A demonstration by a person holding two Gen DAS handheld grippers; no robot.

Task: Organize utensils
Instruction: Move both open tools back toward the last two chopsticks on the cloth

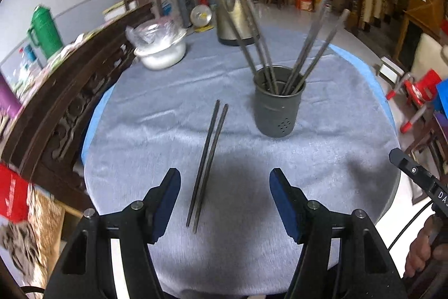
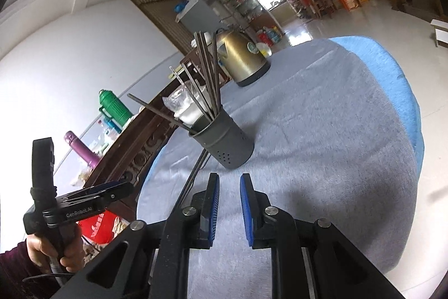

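Observation:
Two dark chopsticks (image 1: 208, 164) lie side by side on the grey tablecloth (image 1: 145, 131). My left gripper (image 1: 225, 178) hovers open over their near half, one blue pad on each side, touching nothing. A dark metal holder (image 1: 277, 108) with several chopsticks stands just beyond, to the right. In the right wrist view the holder (image 2: 226, 142) is straight ahead. The lying chopsticks (image 2: 193, 178) run partly behind my right gripper (image 2: 230, 181). Its pads stand a narrow gap apart with nothing between them. My left gripper (image 2: 123, 189) shows at the left, held by a hand (image 2: 50, 251).
A brass-coloured kettle (image 1: 232, 16) and a white bowl covered in plastic (image 1: 161, 49) stand at the table's far side. Carved dark wooden furniture (image 1: 64, 108) runs along the left edge, with a green thermos (image 1: 44, 32) on it. A red chair (image 1: 420, 88) is off to the right.

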